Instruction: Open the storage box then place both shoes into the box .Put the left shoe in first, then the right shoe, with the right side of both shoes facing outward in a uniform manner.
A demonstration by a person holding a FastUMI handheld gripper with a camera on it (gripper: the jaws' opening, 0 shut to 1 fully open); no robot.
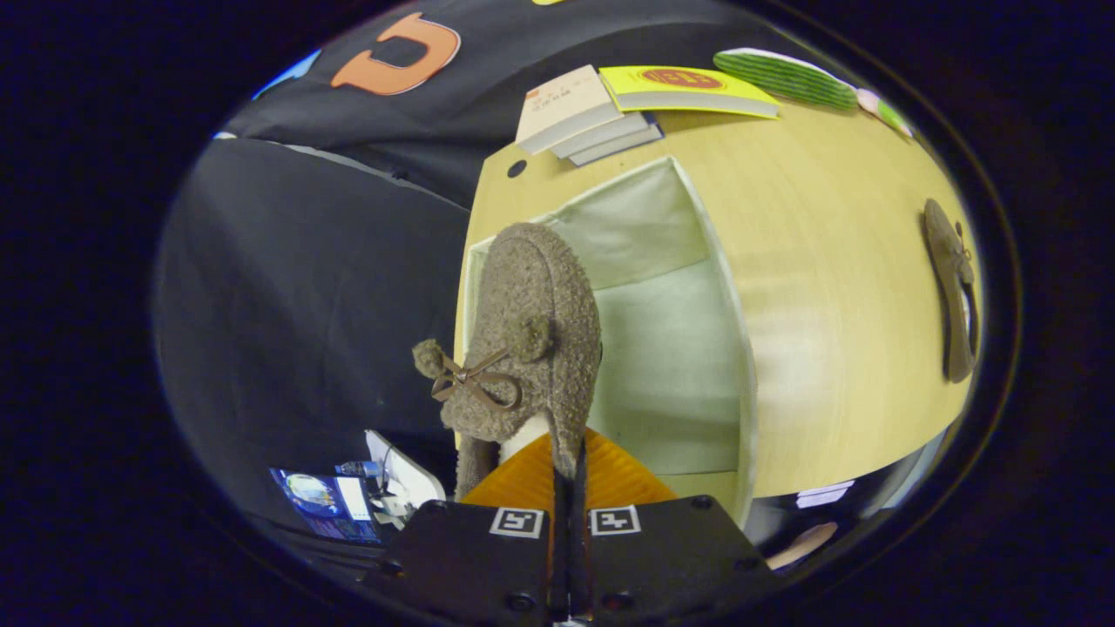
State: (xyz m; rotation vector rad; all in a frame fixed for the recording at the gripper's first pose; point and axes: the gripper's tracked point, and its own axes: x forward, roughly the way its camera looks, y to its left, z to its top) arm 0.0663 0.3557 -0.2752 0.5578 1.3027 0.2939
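A fuzzy brown shoe (531, 340) with a bow and pompoms hangs from my gripper (571, 475), whose fingers are shut on the shoe's rim near the heel. The shoe is held above the open storage box (697, 261), a pale fabric box with white edges lying on the wooden table (836, 287). The shoe's toe points away from the fingers, over the box's near left corner. The box's pale inside shows beside the shoe. A second brown shoe (954, 292) lies on the table far to the right of the box.
Beyond the box lies a stack of books (584, 113), with a yellow book (688, 89) and a green striped item (784, 77) beside it. The table's edge drops off left of the box to dark floor. A device with a lit screen (327, 501) lies low on the left.
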